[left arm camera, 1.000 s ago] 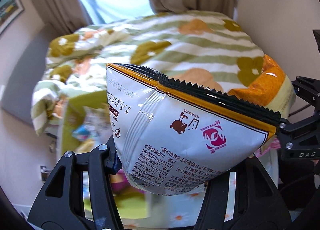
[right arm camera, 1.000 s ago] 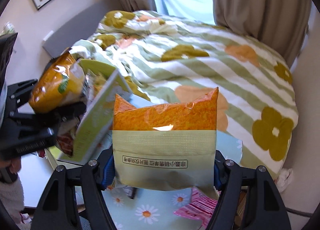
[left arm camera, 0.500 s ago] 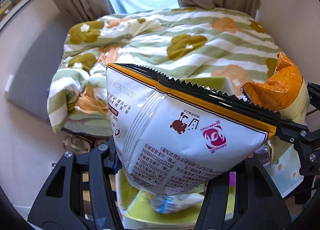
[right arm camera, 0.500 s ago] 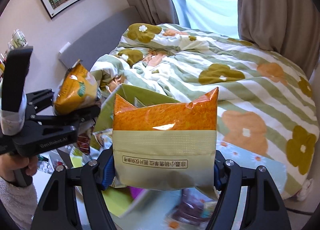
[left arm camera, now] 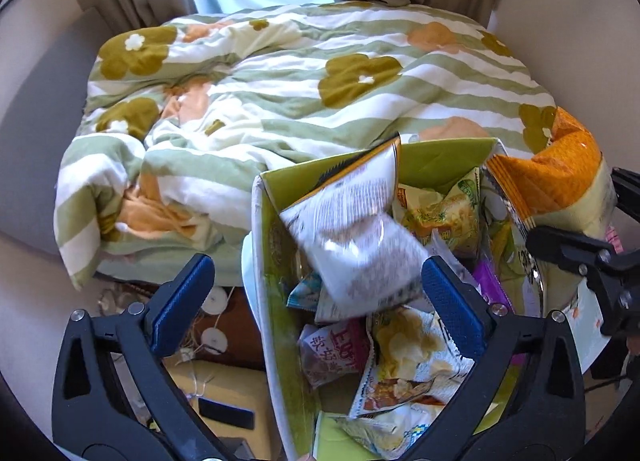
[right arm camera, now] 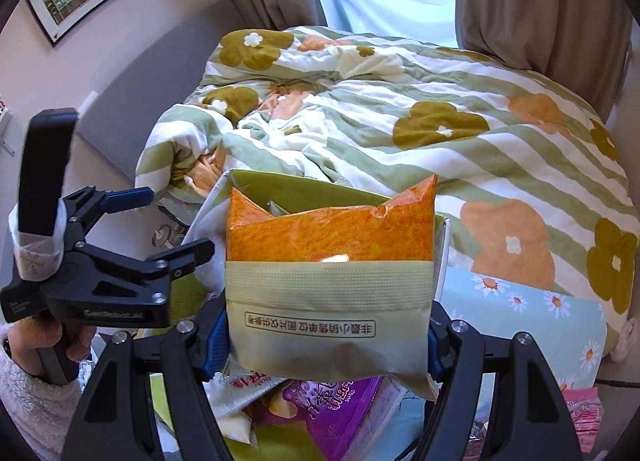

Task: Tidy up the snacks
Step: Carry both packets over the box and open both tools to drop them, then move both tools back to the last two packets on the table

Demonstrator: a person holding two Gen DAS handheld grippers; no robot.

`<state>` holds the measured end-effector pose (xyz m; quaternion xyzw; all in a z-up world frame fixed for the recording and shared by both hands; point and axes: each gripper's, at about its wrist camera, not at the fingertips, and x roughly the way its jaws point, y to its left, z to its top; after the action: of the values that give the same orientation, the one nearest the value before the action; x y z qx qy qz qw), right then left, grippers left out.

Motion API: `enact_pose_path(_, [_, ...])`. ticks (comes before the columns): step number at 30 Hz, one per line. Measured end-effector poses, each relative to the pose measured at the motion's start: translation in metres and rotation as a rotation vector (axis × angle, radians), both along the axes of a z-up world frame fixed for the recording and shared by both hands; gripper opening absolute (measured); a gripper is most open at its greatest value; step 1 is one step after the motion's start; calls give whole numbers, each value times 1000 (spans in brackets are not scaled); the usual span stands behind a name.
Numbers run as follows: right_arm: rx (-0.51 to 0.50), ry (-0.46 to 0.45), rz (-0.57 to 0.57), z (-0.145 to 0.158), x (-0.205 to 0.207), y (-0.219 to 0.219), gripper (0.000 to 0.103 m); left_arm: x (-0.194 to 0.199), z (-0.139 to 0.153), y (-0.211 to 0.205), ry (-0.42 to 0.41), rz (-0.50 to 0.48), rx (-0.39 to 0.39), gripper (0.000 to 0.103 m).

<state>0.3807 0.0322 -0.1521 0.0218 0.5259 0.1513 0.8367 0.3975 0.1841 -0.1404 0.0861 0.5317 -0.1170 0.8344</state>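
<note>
Snacks go into the green box (left arm camera: pixel 276 229), and the coming move turns on where the orange bag (right arm camera: pixel 330 285) sits against that opening. The right tongs (right arm camera: pixel 328 337) are clamped on the bag's lower, cream end, holding it upright with its long axis vertical, just above and at the right edge of the box. The left tongs (left arm camera: pixel 316 293) are spread wide and hold nothing; a white bag (left arm camera: pixel 352 237), blurred, is in the box mouth between and just beyond their tips, apparently dropping onto the packets inside. The right side looks nearer to the next drop: straight down into the box.
</note>
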Motion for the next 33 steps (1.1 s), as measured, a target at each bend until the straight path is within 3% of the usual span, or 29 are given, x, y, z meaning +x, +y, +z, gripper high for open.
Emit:
enact_pose_path(12, [-3, 10, -68, -1, 4, 5, 72, -43, 11, 34, -22, 91, -34, 102])
enact_pose_path(19, [2, 39, -81, -17, 10, 19, 74, -50, 6, 40, -26, 117, -12, 102])
enact_pose_path(20, [11, 45, -83, -19, 11, 19, 77, -50, 4, 42, -24, 119, -10, 102])
enact_pose_path(23, [36, 9, -93, -19, 8, 18, 103, -52, -1, 46, -17, 125, -3, 102])
enact_pose_path(29, [39, -41, -109, -15, -6, 12, 103, -61, -9, 45, 8, 137, -17, 102])
enact_pose_path(33, [22, -72, -102, -4, -17, 7, 103, -70, 2, 38, -6, 136, -13, 102])
